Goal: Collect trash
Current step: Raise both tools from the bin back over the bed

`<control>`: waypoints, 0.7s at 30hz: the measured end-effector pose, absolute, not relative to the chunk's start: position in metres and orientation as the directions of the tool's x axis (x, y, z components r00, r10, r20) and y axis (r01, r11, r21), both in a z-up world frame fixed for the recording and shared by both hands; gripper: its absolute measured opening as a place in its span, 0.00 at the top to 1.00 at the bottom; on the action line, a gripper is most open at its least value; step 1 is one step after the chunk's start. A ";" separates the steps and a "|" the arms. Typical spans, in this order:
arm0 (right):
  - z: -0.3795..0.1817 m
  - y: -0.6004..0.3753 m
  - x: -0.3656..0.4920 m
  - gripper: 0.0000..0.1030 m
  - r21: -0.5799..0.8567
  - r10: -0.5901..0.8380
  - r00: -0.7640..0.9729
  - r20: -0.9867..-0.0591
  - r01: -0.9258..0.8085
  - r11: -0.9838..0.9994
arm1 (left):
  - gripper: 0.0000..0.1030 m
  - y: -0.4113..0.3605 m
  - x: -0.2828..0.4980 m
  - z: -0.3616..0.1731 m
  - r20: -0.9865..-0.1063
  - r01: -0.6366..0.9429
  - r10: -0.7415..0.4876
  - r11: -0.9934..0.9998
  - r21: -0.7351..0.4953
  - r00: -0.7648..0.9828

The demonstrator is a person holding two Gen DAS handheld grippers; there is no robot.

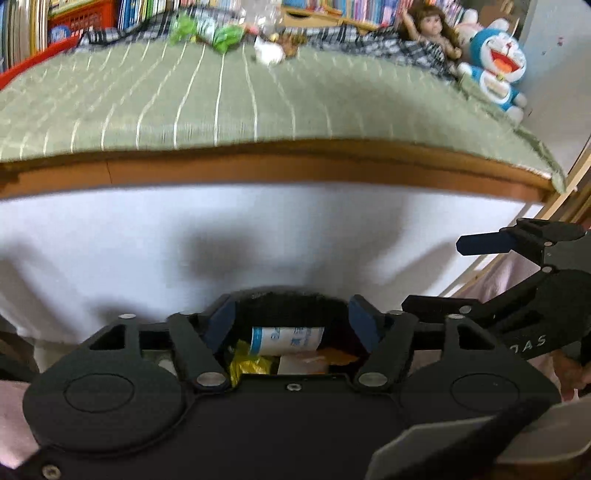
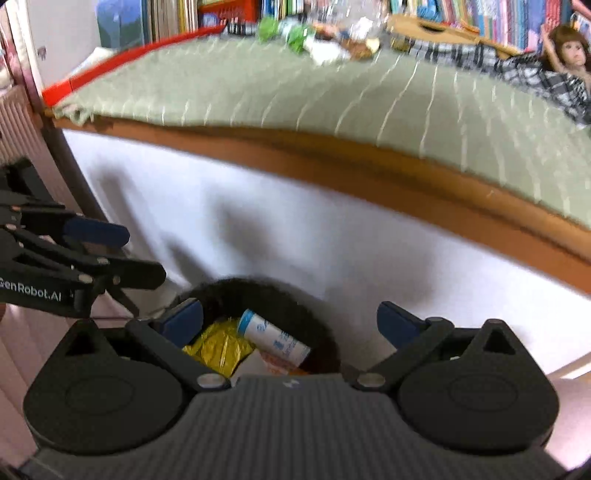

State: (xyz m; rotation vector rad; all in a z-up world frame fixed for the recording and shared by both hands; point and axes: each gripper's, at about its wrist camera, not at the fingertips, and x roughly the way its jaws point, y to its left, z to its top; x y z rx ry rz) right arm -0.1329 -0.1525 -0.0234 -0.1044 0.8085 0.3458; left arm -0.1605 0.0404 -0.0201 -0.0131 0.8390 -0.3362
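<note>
The bin (image 2: 321, 325) is the landmark: a dark, round container that stands on the floor against the white side of the bed (image 2: 332, 229). Inside it lie a yellow wrapper (image 2: 218, 347) at the left, a white tube (image 2: 273, 338) with blue print in the middle, tilted with its cap up and to the left, and some pale orange paper (image 2: 280, 363) under the tube.

Left of the bin, seen from the right wrist view, is the left gripper (image 1: 291, 317). Its fingers (image 1: 221, 319) stand fairly wide and hold nothing; they are above the bin's mouth, and the tube shows between them without touching.

Directly over the bin is the right gripper (image 2: 291, 319). Its fingers (image 2: 184, 319) are also wide apart and empty, one above the left rim of the bin and the other to the right of it.

Above and behind the bin is the top of the bed, with a green striped cover (image 1: 221, 99). At the far edge of the cover, well apart from the bin, more trash is left: green wrappers (image 1: 225, 37), a white crumpled piece (image 1: 269, 51) and a small brown thing (image 1: 291, 42) beside it. Further right from there lie a checked cloth (image 1: 388, 44), a doll (image 1: 432, 29) and a blue toy (image 1: 498, 62). Behind the bed is a row of books (image 1: 140, 11).
</note>
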 end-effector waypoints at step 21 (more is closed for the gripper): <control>0.048 -0.167 -0.071 0.00 0.003 0.258 0.764 -0.591 -0.318 0.948 | 0.05 0.073 -0.081 0.081 -0.523 0.205 -0.235 0.972 -0.116 0.819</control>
